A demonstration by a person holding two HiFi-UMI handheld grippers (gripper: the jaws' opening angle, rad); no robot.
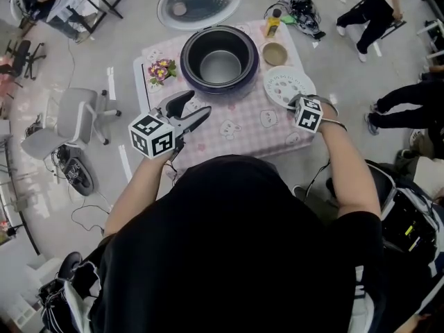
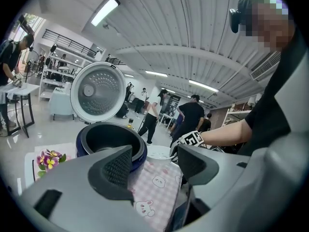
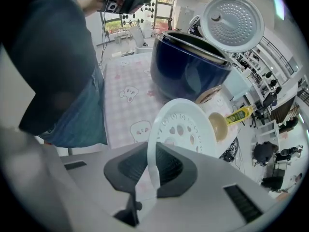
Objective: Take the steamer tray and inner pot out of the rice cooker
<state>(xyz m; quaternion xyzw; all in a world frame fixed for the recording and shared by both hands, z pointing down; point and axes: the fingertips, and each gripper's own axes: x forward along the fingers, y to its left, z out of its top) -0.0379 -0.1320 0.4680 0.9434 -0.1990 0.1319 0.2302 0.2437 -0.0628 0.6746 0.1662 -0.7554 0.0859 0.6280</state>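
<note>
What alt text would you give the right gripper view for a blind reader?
The right gripper is shut on the rim of a white steamer tray, over a pink checked tablecloth. The open blue rice cooker stands behind.

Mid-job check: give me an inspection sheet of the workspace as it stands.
Surface: pink checked tablecloth.
Job's things: inner pot sits in the rice cooker, lid open; steamer tray out, right of the cooker.
Clutter: bowl, yellow bottle, flowers.
Tools: left tool open, empty; right tool shut on the steamer tray's rim.
Cables: cables loose on the floor at left.
Surroundings: office chair, people standing nearby.
</note>
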